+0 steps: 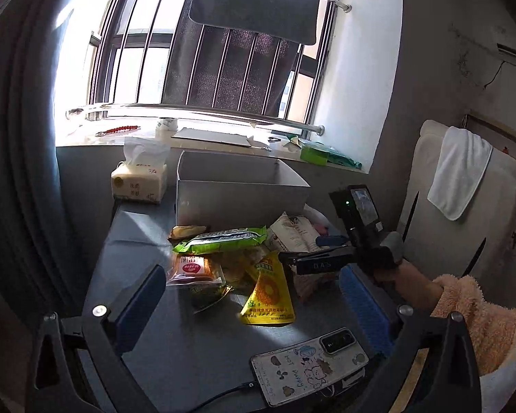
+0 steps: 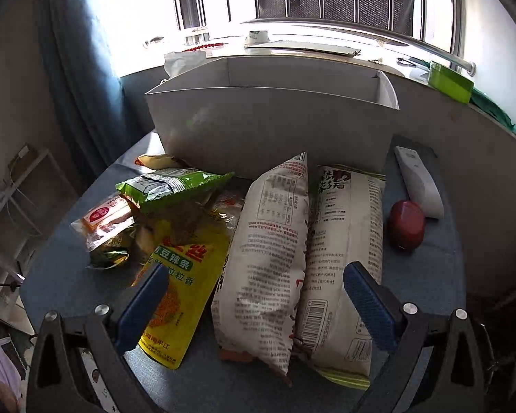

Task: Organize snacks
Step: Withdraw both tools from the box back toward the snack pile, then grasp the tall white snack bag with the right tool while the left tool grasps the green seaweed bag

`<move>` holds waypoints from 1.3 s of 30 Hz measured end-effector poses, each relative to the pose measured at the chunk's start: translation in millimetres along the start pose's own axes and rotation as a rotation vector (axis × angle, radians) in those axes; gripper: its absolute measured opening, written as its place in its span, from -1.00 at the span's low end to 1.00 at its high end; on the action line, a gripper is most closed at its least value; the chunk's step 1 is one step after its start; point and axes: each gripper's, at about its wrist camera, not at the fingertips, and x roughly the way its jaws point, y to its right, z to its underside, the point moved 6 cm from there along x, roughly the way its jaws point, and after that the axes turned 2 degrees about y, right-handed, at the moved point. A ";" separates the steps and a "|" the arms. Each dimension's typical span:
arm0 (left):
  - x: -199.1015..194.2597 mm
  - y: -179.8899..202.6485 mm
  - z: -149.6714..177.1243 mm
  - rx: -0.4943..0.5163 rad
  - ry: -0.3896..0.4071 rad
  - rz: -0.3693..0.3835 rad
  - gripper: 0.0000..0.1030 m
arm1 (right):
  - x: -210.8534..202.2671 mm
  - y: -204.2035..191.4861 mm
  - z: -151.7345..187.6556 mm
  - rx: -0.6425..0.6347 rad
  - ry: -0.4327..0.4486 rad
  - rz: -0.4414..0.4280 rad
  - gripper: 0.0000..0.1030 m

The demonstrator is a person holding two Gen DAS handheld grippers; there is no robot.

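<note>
Snacks (image 2: 258, 241) heaped before box (image 2: 271, 120), hand-held grippers spread

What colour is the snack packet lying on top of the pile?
Bright green packet with a white panel; clearest in the right wrist view.

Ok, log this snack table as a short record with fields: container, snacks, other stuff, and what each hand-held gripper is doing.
container: grey box, open top, at the back of the table; inside not visible
snacks: all outside the box, piled in front of it: green packet, yellow packet, two white bags, small clear-wrapped packet
other items: phone, tissue pack, red round object, white remote
left hand-held gripper: open, holding nothing
right hand-held gripper: open, straddling the nearer white bag
</note>
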 end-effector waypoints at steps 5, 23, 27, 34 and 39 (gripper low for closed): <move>6.0 -1.7 5.4 0.000 -0.018 -0.005 0.99 | 25.2 -3.0 -3.6 -0.045 -0.073 0.030 -0.07; 169.8 -2.2 -0.1 0.550 -0.203 -0.152 1.00 | -139.6 13.0 -4.6 0.141 0.243 -0.135 -0.13; 212.2 -5.9 10.0 0.625 -0.269 -0.157 0.99 | -155.3 17.0 10.4 0.176 0.258 -0.134 -0.13; 235.0 -17.1 13.4 0.534 -0.350 -0.064 -0.31 | -155.6 25.4 26.7 0.209 0.242 -0.134 -0.13; 199.1 -22.6 -18.2 0.441 -0.241 -0.027 -0.73 | -148.1 25.0 28.7 0.209 0.230 -0.143 -0.12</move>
